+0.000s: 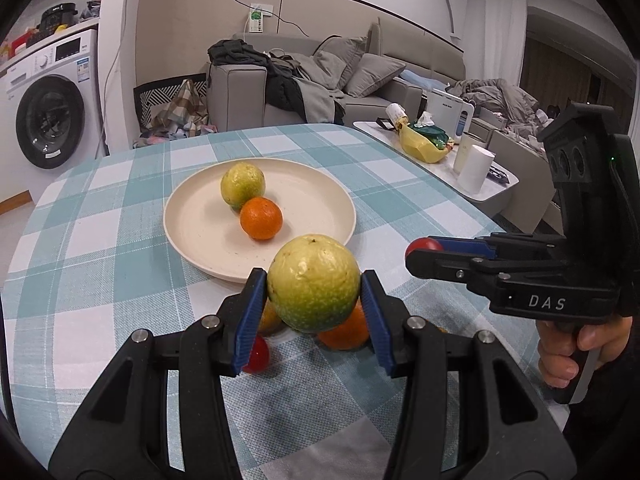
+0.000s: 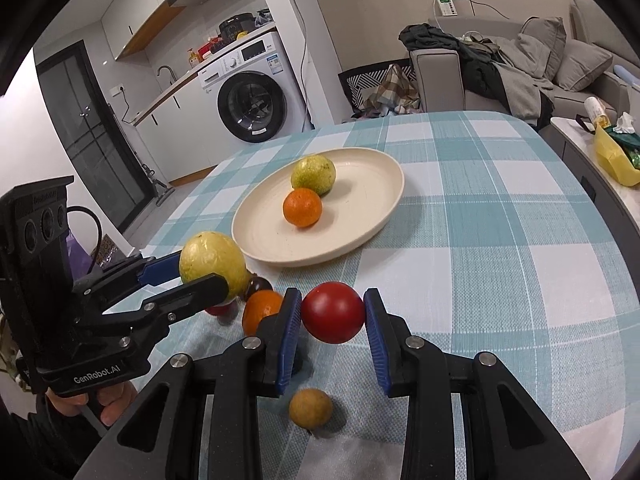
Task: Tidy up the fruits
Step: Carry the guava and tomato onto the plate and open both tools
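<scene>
My left gripper (image 1: 314, 292) is shut on a large yellow-green guava (image 1: 314, 282), held above the checked tablecloth just short of the cream plate (image 1: 320, 184). My right gripper (image 2: 333, 314) is shut on a red tomato (image 2: 333, 312), also lifted. On the plate lie a second guava (image 1: 243, 185) and an orange (image 1: 261, 218). Under the left gripper rest an orange (image 1: 346, 334) and a small red fruit (image 1: 258, 354). A small brownish-yellow fruit (image 2: 311, 408) lies beneath the right gripper, and a dark fruit (image 2: 256, 285) sits near the loose orange (image 2: 261, 309).
The table wears a teal and white checked cloth (image 1: 120, 240). A low side table (image 1: 472, 184) with a yellow bag, cups and clutter stands to the right. A sofa with clothes and a washing machine (image 1: 52, 120) lie beyond. A hand (image 1: 560, 356) grips the right tool's handle.
</scene>
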`<act>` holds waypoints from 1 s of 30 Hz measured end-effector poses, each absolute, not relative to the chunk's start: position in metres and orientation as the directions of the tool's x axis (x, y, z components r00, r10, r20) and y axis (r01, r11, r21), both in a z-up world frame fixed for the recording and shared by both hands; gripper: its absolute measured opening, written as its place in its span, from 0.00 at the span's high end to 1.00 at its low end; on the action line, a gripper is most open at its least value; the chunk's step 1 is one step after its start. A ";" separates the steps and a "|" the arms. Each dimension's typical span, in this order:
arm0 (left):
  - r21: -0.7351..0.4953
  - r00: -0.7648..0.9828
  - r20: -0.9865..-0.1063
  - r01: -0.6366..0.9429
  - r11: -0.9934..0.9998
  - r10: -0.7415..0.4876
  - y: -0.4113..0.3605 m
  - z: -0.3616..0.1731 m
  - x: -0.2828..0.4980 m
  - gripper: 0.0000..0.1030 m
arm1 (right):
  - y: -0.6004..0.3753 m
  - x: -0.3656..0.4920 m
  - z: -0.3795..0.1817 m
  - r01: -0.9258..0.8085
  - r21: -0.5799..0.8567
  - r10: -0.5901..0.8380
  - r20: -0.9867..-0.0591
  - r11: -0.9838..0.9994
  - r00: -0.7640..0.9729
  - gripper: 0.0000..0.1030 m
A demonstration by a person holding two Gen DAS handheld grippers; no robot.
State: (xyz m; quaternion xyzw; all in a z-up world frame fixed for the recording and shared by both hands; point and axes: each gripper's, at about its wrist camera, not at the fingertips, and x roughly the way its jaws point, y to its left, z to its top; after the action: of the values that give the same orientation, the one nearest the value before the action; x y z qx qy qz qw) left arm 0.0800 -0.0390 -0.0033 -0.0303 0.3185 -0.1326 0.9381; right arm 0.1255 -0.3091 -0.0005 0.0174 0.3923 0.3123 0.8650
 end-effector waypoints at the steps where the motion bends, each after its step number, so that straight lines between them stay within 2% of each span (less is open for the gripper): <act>1: -0.140 0.765 -0.587 0.225 0.964 -0.264 -0.038 -0.002 0.080 0.56 | -0.308 0.126 0.001 -0.526 0.274 0.554 -0.666 0.805 0.500 0.68; 20: -0.119 0.809 -0.557 0.147 0.982 -0.189 -0.019 0.022 0.102 0.56 | -0.292 0.150 0.023 -0.529 0.274 0.566 -0.628 0.803 0.534 0.68; 30: -0.117 0.805 -0.580 0.072 0.991 -0.127 -0.004 0.009 0.128 0.56 | -0.280 0.163 0.022 -0.522 0.284 0.571 -0.612 0.804 0.546 0.68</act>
State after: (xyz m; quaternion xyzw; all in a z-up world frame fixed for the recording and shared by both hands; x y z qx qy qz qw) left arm 0.1280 -0.0035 0.0089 -0.0444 0.3082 -0.0524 0.9488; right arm 0.1635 -0.2803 0.0219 0.0342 0.3606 0.3111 0.8786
